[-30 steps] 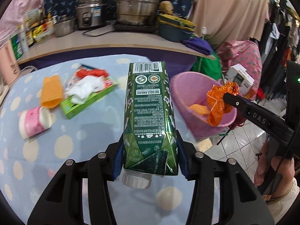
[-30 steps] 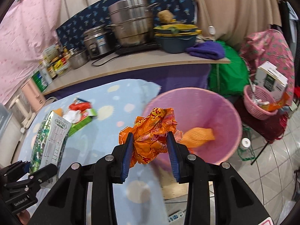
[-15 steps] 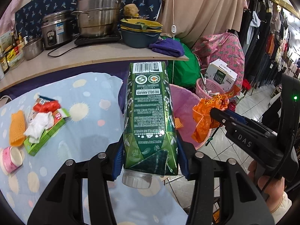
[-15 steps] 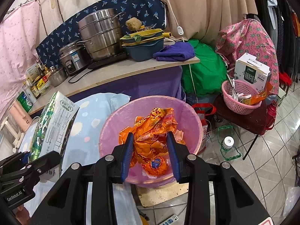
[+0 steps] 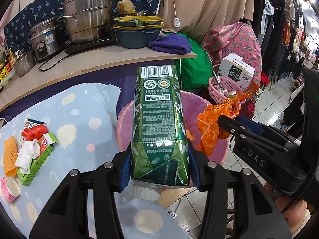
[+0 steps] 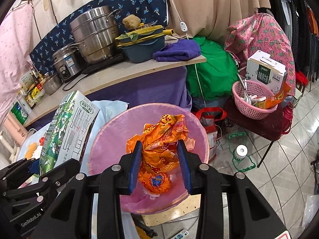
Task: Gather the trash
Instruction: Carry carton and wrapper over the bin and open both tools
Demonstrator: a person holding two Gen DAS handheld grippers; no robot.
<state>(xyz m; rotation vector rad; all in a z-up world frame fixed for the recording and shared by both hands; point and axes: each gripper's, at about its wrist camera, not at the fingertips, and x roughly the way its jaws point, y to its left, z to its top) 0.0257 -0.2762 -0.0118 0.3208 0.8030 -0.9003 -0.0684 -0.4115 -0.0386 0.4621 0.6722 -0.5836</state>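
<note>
Green drink carton, left wrist view: clamped at its cap end between the blue pads of the left gripper, white screw cap toward the camera, barcode end pointing to 12 o'clock. Its far half hangs over the pink bin, which stands at the desk's edge. Right gripper, at 3 o'clock: closed on a crumpled orange wrapper held over the bin's right rim. Desk, blue cloth with pale spots, at 9 o'clock: orange mesh pad, green box with white tissue and a red scrap on it, pink cup lying on its side. Counter at 11 o'clock: steel steamer pot, rice cooker, blue basin, purple towel.

Orange wrapper, right wrist view: gripped between the blue pads of the right gripper, jaws at a narrow gap, directly above the mouth of the pink bin. More orange wrapping lies in the bin bottom. Left gripper, at 8 o'clock: holds the green carton tilted, beside the bin's left rim. Pink basket at 2 o'clock, holding packets, with a white milk box behind it. Tiled floor at 4 o'clock.
</note>
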